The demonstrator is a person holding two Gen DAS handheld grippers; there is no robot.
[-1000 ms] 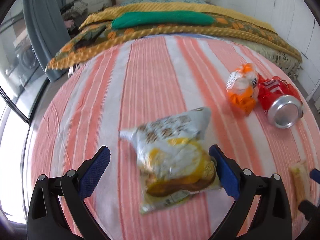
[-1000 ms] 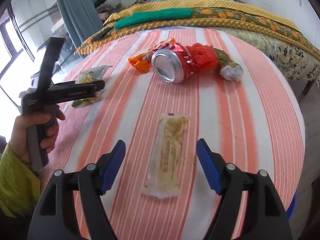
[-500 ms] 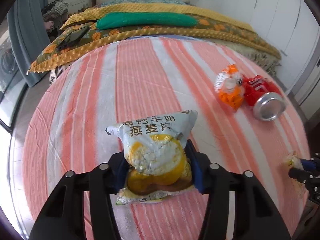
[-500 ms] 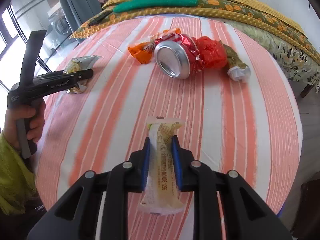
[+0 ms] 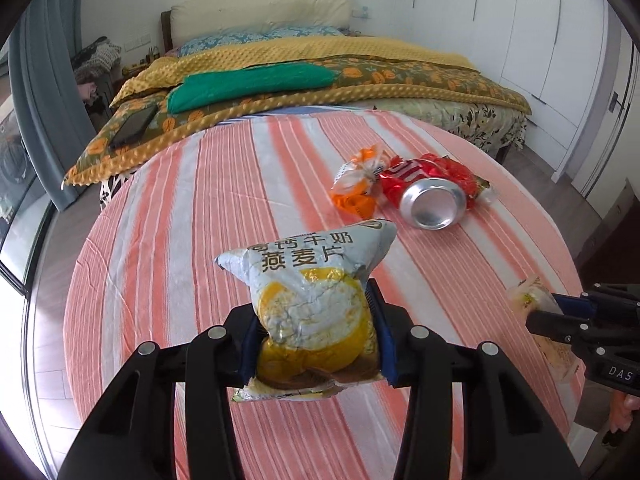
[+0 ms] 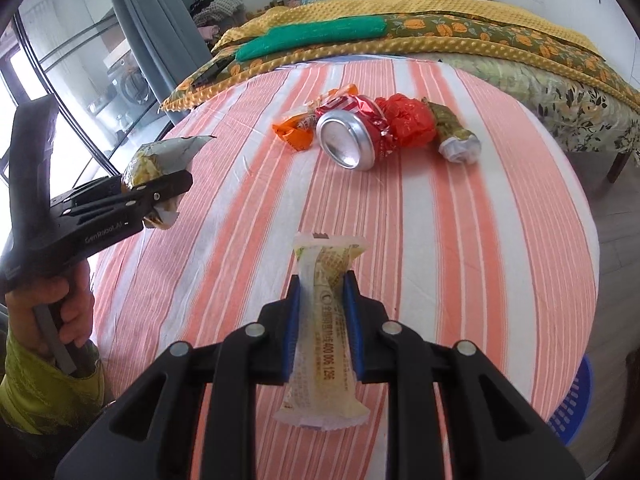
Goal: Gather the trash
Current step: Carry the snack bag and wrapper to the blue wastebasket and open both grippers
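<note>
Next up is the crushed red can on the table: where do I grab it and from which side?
Grip the can across its dented red body from above, pads on its two long sides. It lies on its side, silver end toward the cameras, hemmed by the orange wrapper and red bag.

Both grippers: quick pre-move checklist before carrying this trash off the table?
1. Left gripper shut on oat bag: ok.
2. Right gripper shut on bar wrapper: ok.
3. Oat bag lifted off the tablecloth: ok.
4. Bar wrapper clear of the cloth: cannot tell.
5. Blue basket within view at the table edge: ok; whether it is the bin, cannot tell.
6. Table cleared: not ok; can and orange wrapper remain.
</note>
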